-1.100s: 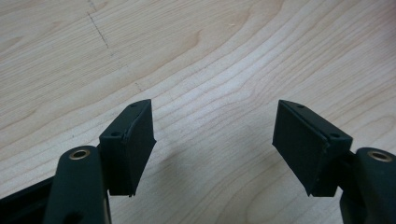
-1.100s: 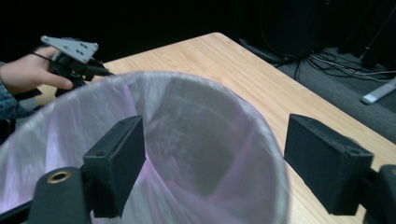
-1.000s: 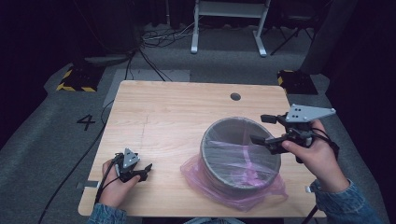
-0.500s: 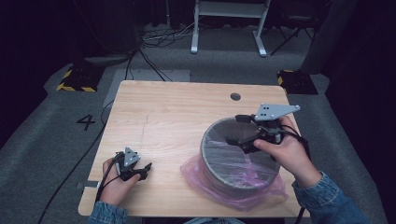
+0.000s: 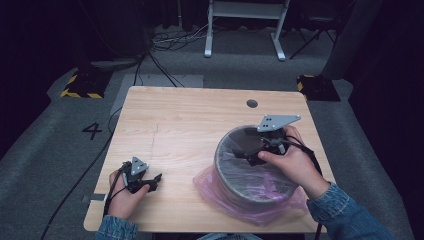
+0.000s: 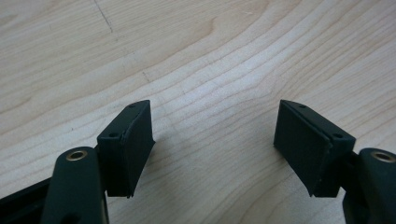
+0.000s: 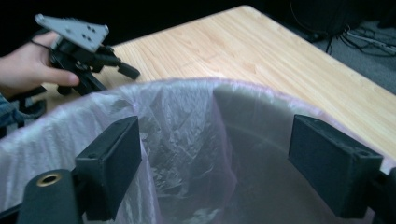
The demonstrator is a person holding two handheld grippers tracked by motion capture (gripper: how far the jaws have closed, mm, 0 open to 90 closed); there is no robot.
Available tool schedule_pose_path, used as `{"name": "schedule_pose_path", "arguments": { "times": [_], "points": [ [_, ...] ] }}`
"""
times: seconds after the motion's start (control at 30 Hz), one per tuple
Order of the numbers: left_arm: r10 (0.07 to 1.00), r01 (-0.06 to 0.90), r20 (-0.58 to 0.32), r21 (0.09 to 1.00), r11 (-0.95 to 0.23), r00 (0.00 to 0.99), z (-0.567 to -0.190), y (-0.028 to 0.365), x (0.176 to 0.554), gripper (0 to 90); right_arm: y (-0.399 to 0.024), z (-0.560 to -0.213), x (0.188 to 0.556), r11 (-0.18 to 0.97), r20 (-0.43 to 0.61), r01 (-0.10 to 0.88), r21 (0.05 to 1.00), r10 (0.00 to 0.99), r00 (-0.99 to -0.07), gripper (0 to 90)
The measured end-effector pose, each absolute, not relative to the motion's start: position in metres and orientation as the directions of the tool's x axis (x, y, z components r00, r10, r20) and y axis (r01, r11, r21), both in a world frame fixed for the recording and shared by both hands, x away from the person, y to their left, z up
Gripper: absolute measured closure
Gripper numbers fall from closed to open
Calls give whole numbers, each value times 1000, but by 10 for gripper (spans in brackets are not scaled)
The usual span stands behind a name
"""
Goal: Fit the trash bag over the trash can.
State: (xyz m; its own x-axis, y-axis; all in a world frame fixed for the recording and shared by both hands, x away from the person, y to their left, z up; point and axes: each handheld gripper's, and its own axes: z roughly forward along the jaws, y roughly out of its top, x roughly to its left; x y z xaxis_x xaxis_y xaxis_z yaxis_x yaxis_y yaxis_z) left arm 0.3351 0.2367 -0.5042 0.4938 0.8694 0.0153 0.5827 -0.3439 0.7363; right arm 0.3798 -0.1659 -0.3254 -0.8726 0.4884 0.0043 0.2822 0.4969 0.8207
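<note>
A round grey bin (image 5: pixel 235 180) lined with a thin pink plastic bag (image 5: pixel 210 182) stands on the table's near right part. My right gripper (image 5: pixel 247 155) hangs open over the bin's far rim, its jaws pointing left across the opening; in the right gripper view it (image 7: pixel 215 163) frames the bag-covered rim (image 7: pixel 177 86) and the crumpled liner inside, with nothing between the jaws. My left gripper (image 5: pixel 156 181) rests open near the table's front left corner. In the left gripper view its jaws (image 6: pixel 212 144) stand wide apart over bare wood.
The wooden table (image 5: pixel 190 125) has a small round hole (image 5: pixel 252 103) near its far edge. Around it lie grey floor, cables, a white frame's legs (image 5: pixel 245 30) behind and yellow-black striped blocks (image 5: pixel 80 85) on both sides.
My right gripper has moved left from beside the bin's right edge to above its opening. The left gripper has stayed where it was.
</note>
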Motion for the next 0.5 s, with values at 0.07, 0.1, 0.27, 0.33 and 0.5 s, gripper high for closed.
{"name": "schedule_pose_path", "arguments": {
  "times": [0.07,0.1,0.27,0.33,0.5],
  "points": [
    [870,589,10,733,-341,492,-504,238,336,283,-164,-329,380,514,-3,285,809,488,-873,153],
    [872,594,0,732,-334,490,-504,238,336,282,-163,-331,380,525,-9,287,801,490,-872,153],
    [872,596,-5,732,-330,489,-504,238,336,282,-159,-343,381,560,-12,330,760,519,-855,155],
    [872,597,-6,732,-330,489,-504,238,336,282,-158,-347,384,572,-10,339,747,520,-854,154],
    [872,597,-7,732,-328,489,-504,238,336,282,-155,-355,390,605,-18,362,709,529,-848,161]
  ]
}}
